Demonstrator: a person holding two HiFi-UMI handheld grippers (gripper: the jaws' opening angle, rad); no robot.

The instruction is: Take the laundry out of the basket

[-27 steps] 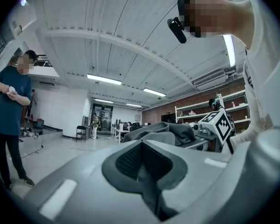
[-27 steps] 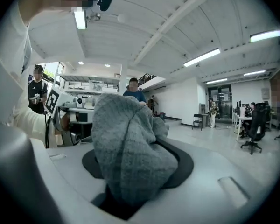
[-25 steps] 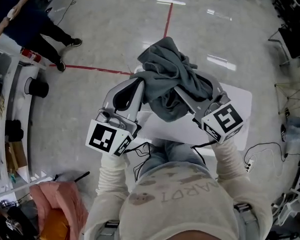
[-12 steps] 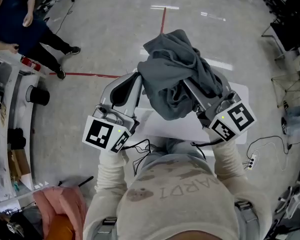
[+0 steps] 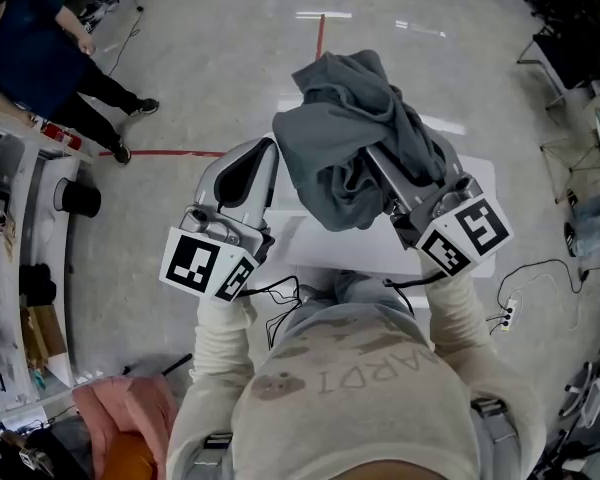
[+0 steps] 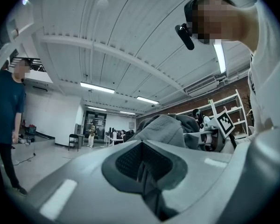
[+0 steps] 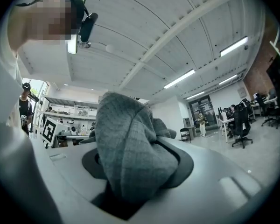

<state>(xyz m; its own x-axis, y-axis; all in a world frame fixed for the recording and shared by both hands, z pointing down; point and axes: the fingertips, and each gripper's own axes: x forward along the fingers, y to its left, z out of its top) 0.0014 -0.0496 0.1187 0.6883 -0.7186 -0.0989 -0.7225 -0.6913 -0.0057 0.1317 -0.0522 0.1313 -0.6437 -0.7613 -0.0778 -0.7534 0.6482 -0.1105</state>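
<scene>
A crumpled grey garment [image 5: 350, 148] hangs in the air in front of me, above a white table [image 5: 475, 193]. My right gripper [image 5: 385, 173] is shut on it; in the right gripper view the cloth [image 7: 126, 148] bulges out from between the jaws. My left gripper [image 5: 268, 153] reaches the garment's left edge, jaws together with a thin strip of cloth between them. In the left gripper view the garment [image 6: 165, 129] bunches just past the jaw tips [image 6: 142, 155]. No basket shows clearly in any view.
A person in dark blue [image 5: 35, 58] stands at the far left by shelving [image 5: 10, 218]. Red tape lines [image 5: 180, 153] cross the shiny floor. A pink cloth [image 5: 130, 408] lies at the lower left. A power strip [image 5: 505, 316] and cables lie at the right.
Both grippers have lifted the grey garment a little higher and slightly right. The bystander at the far left has shifted position.
</scene>
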